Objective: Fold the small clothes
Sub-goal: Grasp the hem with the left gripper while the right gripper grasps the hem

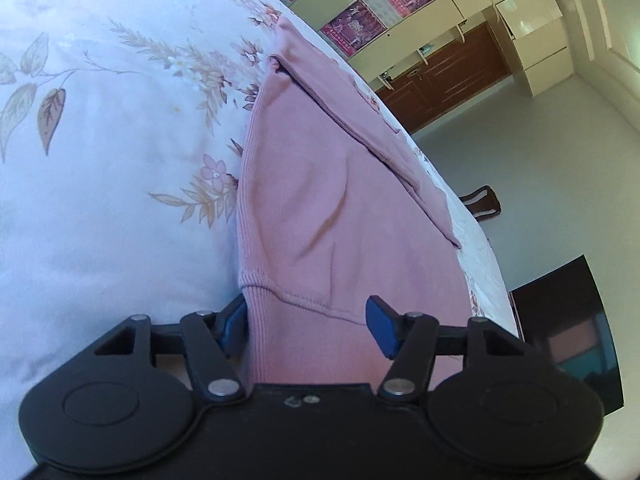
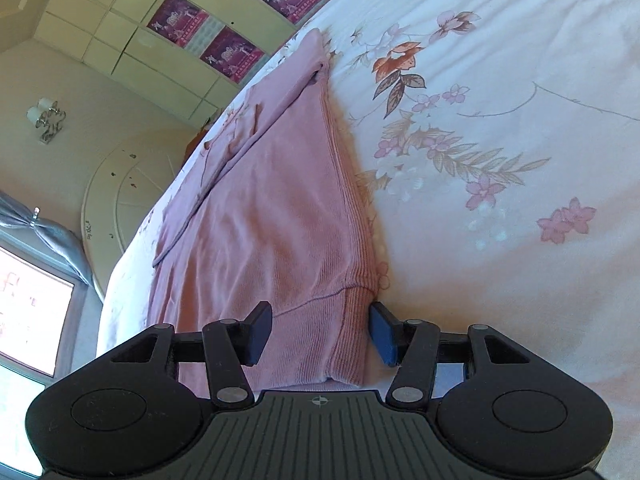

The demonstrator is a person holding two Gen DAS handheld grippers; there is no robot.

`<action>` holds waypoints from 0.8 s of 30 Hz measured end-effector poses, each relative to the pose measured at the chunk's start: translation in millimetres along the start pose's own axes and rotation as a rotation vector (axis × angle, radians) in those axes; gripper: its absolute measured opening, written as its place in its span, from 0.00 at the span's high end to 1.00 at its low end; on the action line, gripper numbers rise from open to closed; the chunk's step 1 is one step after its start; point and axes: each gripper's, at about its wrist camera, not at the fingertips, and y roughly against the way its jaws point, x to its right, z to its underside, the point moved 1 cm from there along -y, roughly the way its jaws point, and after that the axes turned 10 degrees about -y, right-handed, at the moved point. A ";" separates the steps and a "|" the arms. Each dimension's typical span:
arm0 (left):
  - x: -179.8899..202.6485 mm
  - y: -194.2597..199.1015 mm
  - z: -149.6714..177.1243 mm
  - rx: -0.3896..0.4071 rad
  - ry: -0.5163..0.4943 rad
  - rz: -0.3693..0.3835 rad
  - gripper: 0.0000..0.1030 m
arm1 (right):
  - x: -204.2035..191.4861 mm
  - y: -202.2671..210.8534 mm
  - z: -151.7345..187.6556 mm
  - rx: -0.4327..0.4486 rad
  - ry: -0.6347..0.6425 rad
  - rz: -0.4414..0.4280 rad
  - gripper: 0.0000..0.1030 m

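Note:
A pink knit garment [image 1: 320,200] lies flat on a floral bedsheet [image 1: 100,140], with a layer folded over along its far side. My left gripper [image 1: 310,326] is open, its blue pads on either side of the ribbed hem corner. In the right wrist view the same pink garment [image 2: 272,216] lies on the bedsheet [image 2: 500,160]. My right gripper [image 2: 320,334] is open, its pads straddling the other ribbed hem corner [image 2: 352,340].
The bed edge runs past the garment; beyond it is grey floor [image 1: 540,160], a dark cabinet [image 1: 576,320], a chair back [image 1: 482,202] and wall cupboards [image 1: 400,8]. A window [image 2: 32,300] and a round headboard [image 2: 124,200] show in the right wrist view.

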 end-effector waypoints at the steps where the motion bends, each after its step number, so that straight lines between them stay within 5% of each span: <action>1: 1.0 -5.2 -2.4 -0.005 -0.014 0.009 0.43 | -0.9 -6.4 -3.4 -0.003 -0.005 -0.005 0.52; 5: 7.2 -15.6 -9.4 -0.015 -0.036 0.001 0.47 | -6.2 -22.8 -9.3 -0.039 0.021 0.012 0.74; 7: 9.9 -15.9 -6.6 -0.022 -0.072 -0.048 0.71 | -6.2 -24.2 -8.3 -0.044 0.048 0.025 0.81; 8: 7.7 -14.3 -3.3 -0.034 -0.069 -0.062 0.95 | -5.6 -23.5 -7.0 -0.043 0.056 0.029 0.89; 13: 16.6 11.4 1.1 0.076 -0.100 -0.006 0.96 | -11.6 1.9 -1.6 0.020 0.093 -0.043 0.91; 16: 7.6 7.9 7.1 0.057 -0.096 -0.042 0.96 | -18.1 18.0 3.0 0.060 0.141 -0.073 0.91; 20: -12.5 -3.7 15.1 0.058 -0.008 -0.036 0.95 | 2.5 -12.9 6.4 -0.003 0.108 0.038 0.91; 24: -9.4 -0.7 12.8 0.074 -0.013 -0.037 0.95 | 1.7 -8.1 6.3 0.025 0.060 0.007 0.91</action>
